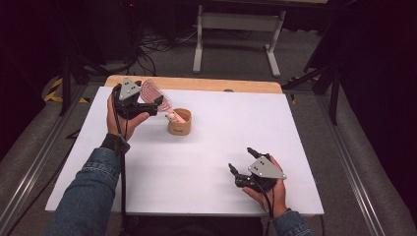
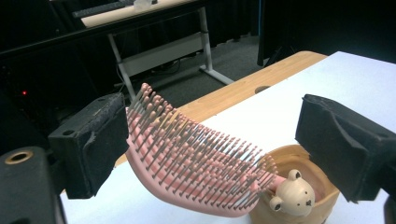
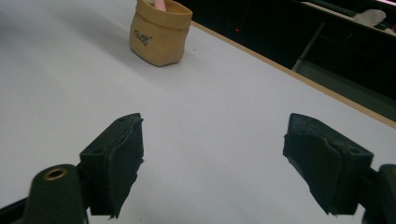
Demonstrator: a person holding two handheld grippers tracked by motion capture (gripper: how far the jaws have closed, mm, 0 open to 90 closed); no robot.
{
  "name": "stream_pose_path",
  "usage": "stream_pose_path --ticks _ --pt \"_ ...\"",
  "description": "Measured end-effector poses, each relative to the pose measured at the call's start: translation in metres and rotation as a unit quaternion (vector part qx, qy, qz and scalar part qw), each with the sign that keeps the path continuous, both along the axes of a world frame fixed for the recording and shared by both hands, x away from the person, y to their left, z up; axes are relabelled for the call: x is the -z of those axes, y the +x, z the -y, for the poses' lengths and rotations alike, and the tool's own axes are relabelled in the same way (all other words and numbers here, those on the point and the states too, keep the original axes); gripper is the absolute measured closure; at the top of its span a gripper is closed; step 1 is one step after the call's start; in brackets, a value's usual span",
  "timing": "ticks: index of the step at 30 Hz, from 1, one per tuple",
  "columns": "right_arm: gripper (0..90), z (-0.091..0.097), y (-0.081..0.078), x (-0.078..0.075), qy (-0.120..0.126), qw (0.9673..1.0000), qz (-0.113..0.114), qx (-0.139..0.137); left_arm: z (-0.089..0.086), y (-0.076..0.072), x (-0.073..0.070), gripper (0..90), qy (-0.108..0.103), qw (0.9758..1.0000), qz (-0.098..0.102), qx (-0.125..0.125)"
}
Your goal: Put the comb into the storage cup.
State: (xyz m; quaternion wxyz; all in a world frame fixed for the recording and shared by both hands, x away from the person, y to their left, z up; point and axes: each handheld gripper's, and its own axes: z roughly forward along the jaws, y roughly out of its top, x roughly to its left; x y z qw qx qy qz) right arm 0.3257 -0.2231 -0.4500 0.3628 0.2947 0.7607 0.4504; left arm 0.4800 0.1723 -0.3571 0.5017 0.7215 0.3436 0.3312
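Observation:
A pink hairbrush (image 1: 151, 92) leans out of a small tan cup (image 1: 179, 123) at the back left of the white tabletop (image 1: 211, 147), handle end down in the cup. A small cream bear head (image 1: 171, 117) sits at the cup's rim. My left gripper (image 1: 158, 104) is open around the brush head. In the left gripper view the brush (image 2: 196, 168) lies between the pads, its tip by the left pad (image 2: 93, 144), while the right pad (image 2: 341, 140) stands well clear above the cup (image 2: 322, 186). My right gripper (image 1: 241, 160) rests open near the front right, nothing between its jaws.
The white sheet covers a wooden table whose bare edge (image 1: 196, 83) shows along the back. A white desk frame (image 1: 236, 29) and cables stand on the floor beyond. In the right gripper view the cup (image 3: 159, 35) is far ahead across bare white surface (image 3: 210, 102).

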Motion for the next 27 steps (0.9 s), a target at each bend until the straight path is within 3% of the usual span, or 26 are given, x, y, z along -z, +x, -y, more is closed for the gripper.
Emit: stream_pose_path --ticks 7,19,27 --pt "20.4 0.001 0.0 0.0 0.001 1.0 0.002 0.002 0.001 -0.005 0.001 11.3 0.016 0.9999 0.004 0.003" --pt "20.3 0.001 -0.001 -0.001 0.004 0.9999 0.006 0.008 -0.003 -0.016 0.001 11.2 0.013 0.9998 0.008 0.015" --pt "20.3 0.001 0.0 -0.001 0.003 0.9999 0.007 0.008 -0.002 -0.025 0.002 11.0 0.023 0.9992 0.015 0.029"
